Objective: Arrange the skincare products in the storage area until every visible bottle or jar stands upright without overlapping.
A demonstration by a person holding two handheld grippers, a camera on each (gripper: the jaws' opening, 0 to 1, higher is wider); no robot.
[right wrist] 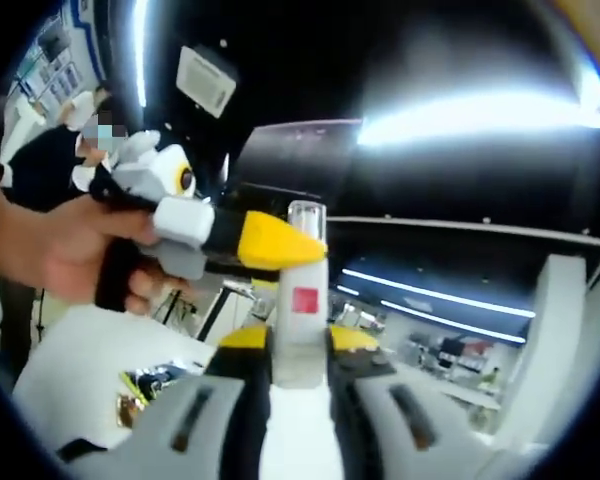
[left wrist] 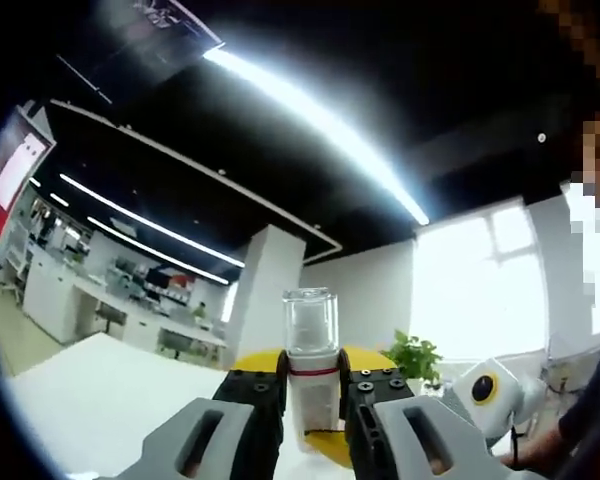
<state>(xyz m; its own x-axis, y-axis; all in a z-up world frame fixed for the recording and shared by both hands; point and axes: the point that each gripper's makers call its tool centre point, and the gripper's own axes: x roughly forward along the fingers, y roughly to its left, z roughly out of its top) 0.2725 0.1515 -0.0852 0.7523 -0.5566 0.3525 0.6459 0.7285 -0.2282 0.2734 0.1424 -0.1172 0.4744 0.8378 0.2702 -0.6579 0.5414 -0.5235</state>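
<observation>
The left gripper point(left wrist: 313, 400) clamps a clear-capped bottle point(left wrist: 311, 345) upright above the white bench point(left wrist: 100, 400); the right gripper point(right wrist: 298, 385) grips a white bottle with a red label point(right wrist: 302, 310). Best lower each level and set them apart. The left gripper point(right wrist: 195, 225), held in a hand point(right wrist: 65, 245), crowds the white bottle's top.

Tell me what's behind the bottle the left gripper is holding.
Right behind the clear-capped bottle held in the left gripper is a yellow gripper part, with a potted plant and bright windows farther back. The bottle covers the yellow part's middle.
</observation>
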